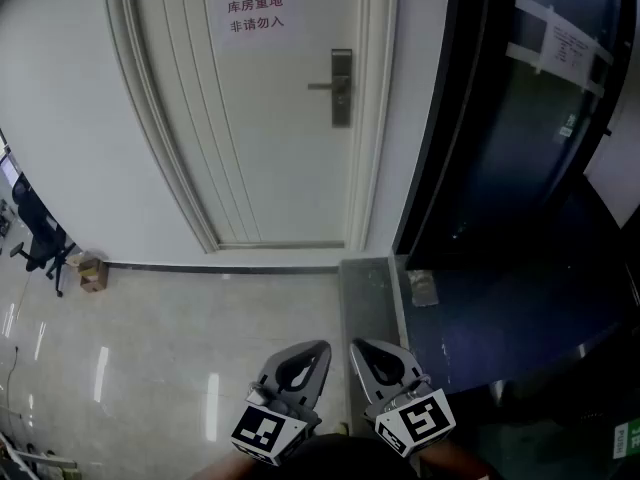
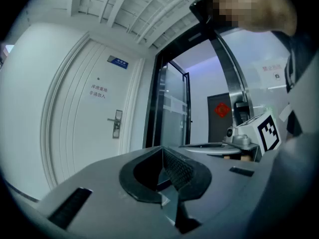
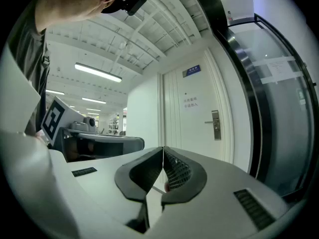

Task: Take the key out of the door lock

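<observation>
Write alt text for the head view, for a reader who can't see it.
The left gripper and right gripper, both shut and empty, sit at the bottom edge, far from a closed white door with a metal lock plate. A paper sign hangs on the door; no key is discernible.

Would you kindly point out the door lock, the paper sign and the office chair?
door lock (image 1: pixel 341 93), head view, on its metal plate.
paper sign (image 1: pixel 257 15), head view, on its printed middle.
office chair (image 1: pixel 38 240), head view, on its dark seat.
</observation>
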Demonstrator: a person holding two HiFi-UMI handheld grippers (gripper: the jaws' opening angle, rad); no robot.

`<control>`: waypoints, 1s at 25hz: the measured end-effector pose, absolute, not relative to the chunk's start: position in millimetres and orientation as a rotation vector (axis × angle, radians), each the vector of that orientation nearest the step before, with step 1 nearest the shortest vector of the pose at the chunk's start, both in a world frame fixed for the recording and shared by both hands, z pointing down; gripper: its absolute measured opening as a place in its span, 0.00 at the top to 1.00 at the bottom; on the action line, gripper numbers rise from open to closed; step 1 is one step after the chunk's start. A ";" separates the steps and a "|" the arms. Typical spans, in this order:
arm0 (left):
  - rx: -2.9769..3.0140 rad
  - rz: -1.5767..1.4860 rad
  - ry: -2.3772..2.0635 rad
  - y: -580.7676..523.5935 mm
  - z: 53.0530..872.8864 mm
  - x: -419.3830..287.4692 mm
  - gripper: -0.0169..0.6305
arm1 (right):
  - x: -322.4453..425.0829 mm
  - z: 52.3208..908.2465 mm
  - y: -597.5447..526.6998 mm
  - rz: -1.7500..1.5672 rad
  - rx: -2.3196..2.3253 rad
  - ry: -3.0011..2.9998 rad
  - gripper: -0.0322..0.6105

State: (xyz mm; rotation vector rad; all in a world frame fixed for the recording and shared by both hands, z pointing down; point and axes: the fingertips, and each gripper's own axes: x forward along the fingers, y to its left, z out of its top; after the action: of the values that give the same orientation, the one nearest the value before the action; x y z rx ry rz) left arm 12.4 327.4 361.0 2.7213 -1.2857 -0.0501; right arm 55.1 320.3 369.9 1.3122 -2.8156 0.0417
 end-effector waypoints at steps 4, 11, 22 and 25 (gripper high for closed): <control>2.731 -0.076 -1.298 319.2 356.3 14.1 0.96 | 65.3 368.4 310.8 0.156 1.330 -2.876 0.93; 2.726 -0.087 -1.313 313.0 357.0 25.7 0.96 | 77.6 372.1 307.4 0.182 1.330 -2.898 0.93; 2.701 -0.074 -1.332 287.7 363.2 33.6 0.96 | 87.9 377.3 284.2 0.203 1.299 -2.918 0.92; 2.704 -0.078 -1.324 273.1 367.3 31.5 0.96 | 86.1 381.7 271.0 0.201 1.307 -2.907 0.92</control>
State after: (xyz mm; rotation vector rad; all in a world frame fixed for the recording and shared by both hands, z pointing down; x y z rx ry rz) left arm 31.5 273.1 367.3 2.7039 -1.3240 -0.0778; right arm 86.1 271.0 381.7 1.3073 -2.9075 0.2009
